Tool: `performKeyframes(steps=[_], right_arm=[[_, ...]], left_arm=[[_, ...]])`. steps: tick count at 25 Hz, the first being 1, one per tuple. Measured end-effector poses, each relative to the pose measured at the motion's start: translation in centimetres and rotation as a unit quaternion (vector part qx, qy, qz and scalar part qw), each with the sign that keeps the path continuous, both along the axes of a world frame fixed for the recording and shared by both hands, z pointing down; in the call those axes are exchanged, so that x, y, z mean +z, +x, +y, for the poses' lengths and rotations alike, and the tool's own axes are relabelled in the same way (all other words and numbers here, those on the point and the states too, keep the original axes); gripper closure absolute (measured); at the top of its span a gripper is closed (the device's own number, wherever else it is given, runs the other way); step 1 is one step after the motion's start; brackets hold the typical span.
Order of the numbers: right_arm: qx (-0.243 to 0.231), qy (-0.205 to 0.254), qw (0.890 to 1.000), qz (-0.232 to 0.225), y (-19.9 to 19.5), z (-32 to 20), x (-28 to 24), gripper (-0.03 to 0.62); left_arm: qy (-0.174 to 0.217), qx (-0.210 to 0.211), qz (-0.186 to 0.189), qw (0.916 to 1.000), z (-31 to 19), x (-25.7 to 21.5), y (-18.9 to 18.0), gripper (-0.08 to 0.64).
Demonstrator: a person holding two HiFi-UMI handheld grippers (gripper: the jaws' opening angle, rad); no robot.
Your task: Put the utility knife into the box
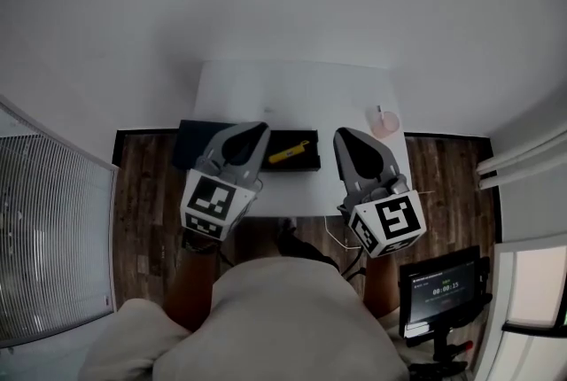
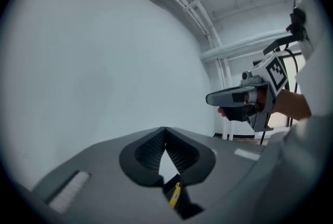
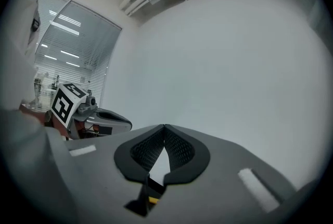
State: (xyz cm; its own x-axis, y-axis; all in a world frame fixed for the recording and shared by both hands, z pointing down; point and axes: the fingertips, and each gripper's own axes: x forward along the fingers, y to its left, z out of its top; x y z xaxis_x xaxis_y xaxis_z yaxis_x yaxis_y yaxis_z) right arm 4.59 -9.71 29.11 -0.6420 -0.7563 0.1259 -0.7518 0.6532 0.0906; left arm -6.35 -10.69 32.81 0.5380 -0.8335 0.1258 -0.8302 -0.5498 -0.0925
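The yellow utility knife (image 1: 290, 152) lies inside a shallow black box (image 1: 308, 163) near the front edge of the white table (image 1: 292, 91). My left gripper (image 1: 259, 131) hangs above the box's left part, its jaws shut and empty. My right gripper (image 1: 342, 136) hovers just right of the box, jaws also shut with nothing held. In the left gripper view the jaw tips (image 2: 165, 129) meet, and the knife (image 2: 175, 193) shows below through the gap. In the right gripper view the tips (image 3: 165, 127) touch, with a yellow bit of knife (image 3: 153, 199) beneath.
A pink cup (image 1: 385, 122) stands at the table's right side. A dark flat panel (image 1: 190, 144) lies left of the box, over the table's edge. A small screen on a stand (image 1: 440, 291) sits on the wooden floor at the right. Window blinds (image 1: 49, 237) are at the left.
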Motion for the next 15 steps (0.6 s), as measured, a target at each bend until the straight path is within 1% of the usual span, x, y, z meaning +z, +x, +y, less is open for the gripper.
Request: performKeyframes(steps=[3,5,8,15], right_arm=[[0.006,0.018,1.000,0.003,0.1,0.0,-0.9,0.591],[0.012,0.030,0.999,0.014,0.2,-0.1,-1.3,0.591],[0.019,0.041,0.999,0.026,0.2,-0.1,-1.8,0.592],[0.018,0.054,0.998,0.016,0.4,0.1,-2.9,0.592]], left_arm=[[0.021,-0.002,-0.002,0.9998,0.2,-1.4,0.1,0.560],[0.033,-0.004,-0.009,0.9994,0.3,-2.0,0.3,0.560],[0.042,0.000,-0.019,0.9989,0.4,-2.4,0.7,0.560],[0.057,-0.003,-0.026,0.9980,0.5,-3.4,0.6,0.561]])
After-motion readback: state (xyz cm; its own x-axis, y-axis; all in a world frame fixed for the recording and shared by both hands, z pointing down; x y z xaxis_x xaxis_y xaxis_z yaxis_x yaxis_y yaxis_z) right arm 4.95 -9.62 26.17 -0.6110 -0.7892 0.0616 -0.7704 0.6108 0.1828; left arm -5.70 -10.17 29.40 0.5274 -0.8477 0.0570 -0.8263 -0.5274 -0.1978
